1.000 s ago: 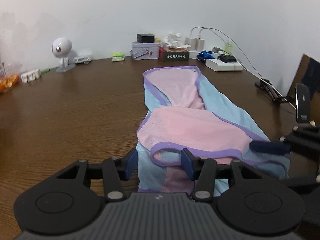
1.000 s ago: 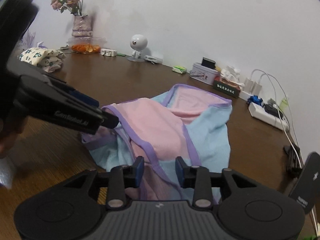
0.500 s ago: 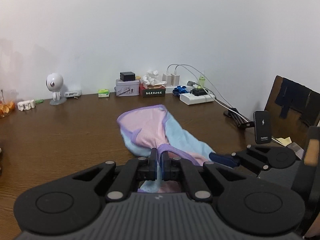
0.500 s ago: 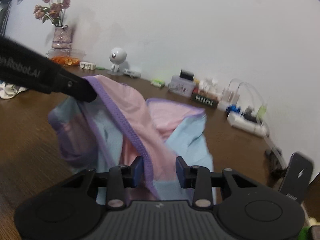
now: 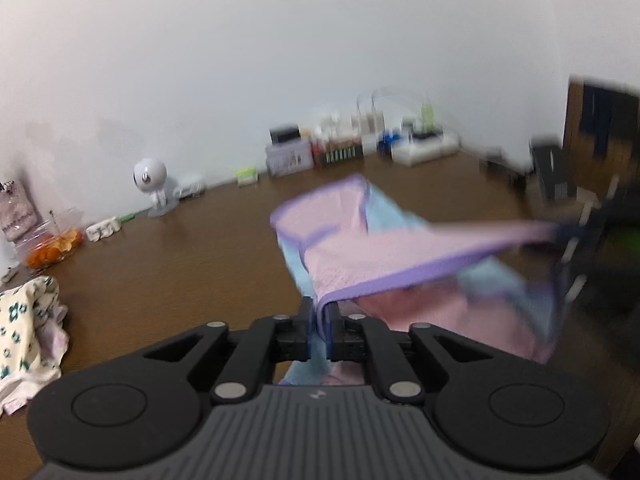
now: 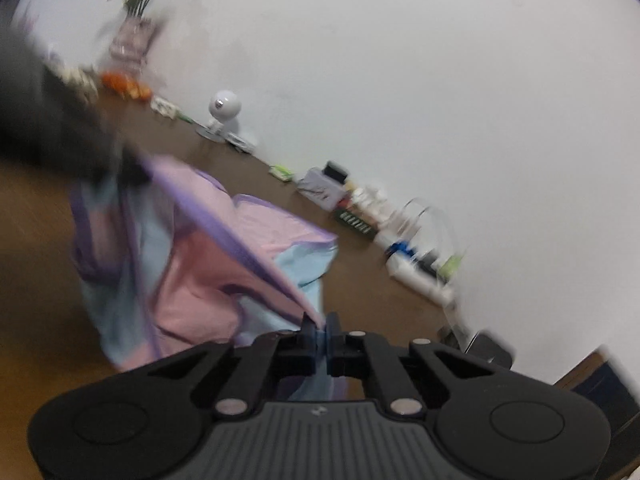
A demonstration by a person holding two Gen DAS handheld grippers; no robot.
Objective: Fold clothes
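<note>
Both views are motion-blurred. In the left wrist view the left tongs (image 5: 319, 322), at lower centre of the frame, are clenching the purple-trimmed edge of the pink and light-blue garment (image 5: 372, 252), which is stretching up and to the right toward the blurred right tongs (image 5: 576, 236) at the right edge. The far part of the garment is lying on the brown wooden surface (image 5: 180, 256); the near part is hanging in the air between the two tongs. In the right wrist view the right tongs (image 6: 319, 330) are pinching the same trim at lower centre, with the garment (image 6: 208, 264) spreading toward the upper left, where the left tongs (image 6: 120, 168) are appearing only as a dark blur. A floral-print cloth (image 5: 24, 332) is lying at the lower left of the left view. Along the white wall are standing a small white round-headed camera (image 5: 150, 178), a container of orange pieces (image 5: 52, 248), a grey tin (image 5: 289, 158) and a white power strip (image 5: 424, 148). A vase of flowers (image 6: 132, 20) is occupying the upper left of the right view. No writing is legible on any item.
</note>
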